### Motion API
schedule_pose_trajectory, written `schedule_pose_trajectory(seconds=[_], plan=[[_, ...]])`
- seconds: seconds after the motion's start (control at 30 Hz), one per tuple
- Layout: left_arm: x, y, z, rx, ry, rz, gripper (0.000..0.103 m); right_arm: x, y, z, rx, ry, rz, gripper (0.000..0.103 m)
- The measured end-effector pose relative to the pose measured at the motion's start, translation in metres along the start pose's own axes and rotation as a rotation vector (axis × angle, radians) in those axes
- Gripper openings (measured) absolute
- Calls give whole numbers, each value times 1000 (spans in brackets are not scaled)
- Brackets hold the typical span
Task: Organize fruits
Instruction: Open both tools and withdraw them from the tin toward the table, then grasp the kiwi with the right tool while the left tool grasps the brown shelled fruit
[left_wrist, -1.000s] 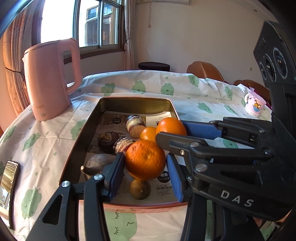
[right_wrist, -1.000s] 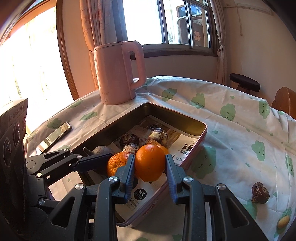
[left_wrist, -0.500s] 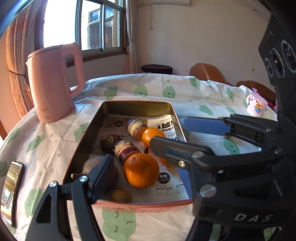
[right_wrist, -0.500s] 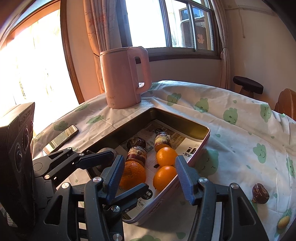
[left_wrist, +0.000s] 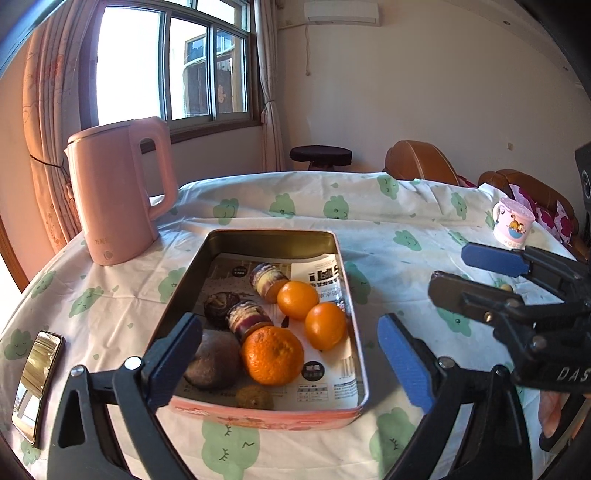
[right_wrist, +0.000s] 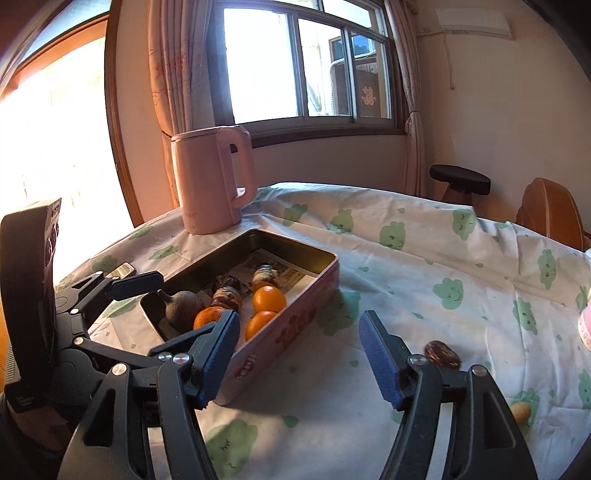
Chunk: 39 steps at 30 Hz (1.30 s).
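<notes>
A pink tin tray (left_wrist: 258, 413) lined with newspaper holds a large mandarin (left_wrist: 272, 354), two smaller oranges (left_wrist: 325, 330), purple-striped fruits (left_wrist: 245, 317), a brown round fruit (left_wrist: 212, 360) and a small kiwi-like fruit (left_wrist: 254, 397). My left gripper (left_wrist: 290, 363) is open and empty, above the tray's near end. My right gripper (right_wrist: 299, 358) is open and empty, over the cloth beside the tray (right_wrist: 288, 328). A dark brown fruit (right_wrist: 441, 353) and a small yellow fruit (right_wrist: 520, 411) lie on the cloth at the right.
A pink kettle (left_wrist: 118, 192) stands behind the tray at the left. A phone (left_wrist: 37, 373) lies near the left table edge. A pink cup (left_wrist: 512, 221) stands at the far right. Chairs and a stool stand beyond the table.
Both grippers opened and let their oranges go into the tray, then drew back and up. The right gripper moved off to the tray's right side.
</notes>
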<state>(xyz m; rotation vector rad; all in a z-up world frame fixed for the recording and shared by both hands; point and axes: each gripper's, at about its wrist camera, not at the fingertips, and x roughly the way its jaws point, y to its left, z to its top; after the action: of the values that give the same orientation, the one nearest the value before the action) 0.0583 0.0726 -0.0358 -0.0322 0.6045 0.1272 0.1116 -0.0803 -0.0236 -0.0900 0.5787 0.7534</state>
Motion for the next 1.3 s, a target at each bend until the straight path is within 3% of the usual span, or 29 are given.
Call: schedule_pose_trajectory(seconds=[0.17,0.37,0.5,0.57,0.67,0.87,1.07,1.1,1.3], plan=[[5,-33,8,35,-7,-31,98,-29,-51,-14,73,-13,-111,69],[17,-85,19,108,-10,-73,98,-43,-106,-37,121,41,-318,69],[33,-116,24,155,5,-92,98,-44,-131,-51,173,77,-375,69],[42,-127,27,164,17,-109,98,-43,-138,-56,186,92,-380,68],[58,-138,31,169,49,-130,97,-39,-144,-58,201,122,-376,56],[95,-153,31,168,149,-186,81,-27,-148,-61,211,185,-357,50],[120,-158,30,140,255,-271,56,-17,-152,-63,232,236,-319,34],[123,-159,29,138,272,-281,44,-15,-152,-64,234,248,-310,32],[114,-151,28,108,251,-311,44,-14,-150,-65,221,246,-292,31]])
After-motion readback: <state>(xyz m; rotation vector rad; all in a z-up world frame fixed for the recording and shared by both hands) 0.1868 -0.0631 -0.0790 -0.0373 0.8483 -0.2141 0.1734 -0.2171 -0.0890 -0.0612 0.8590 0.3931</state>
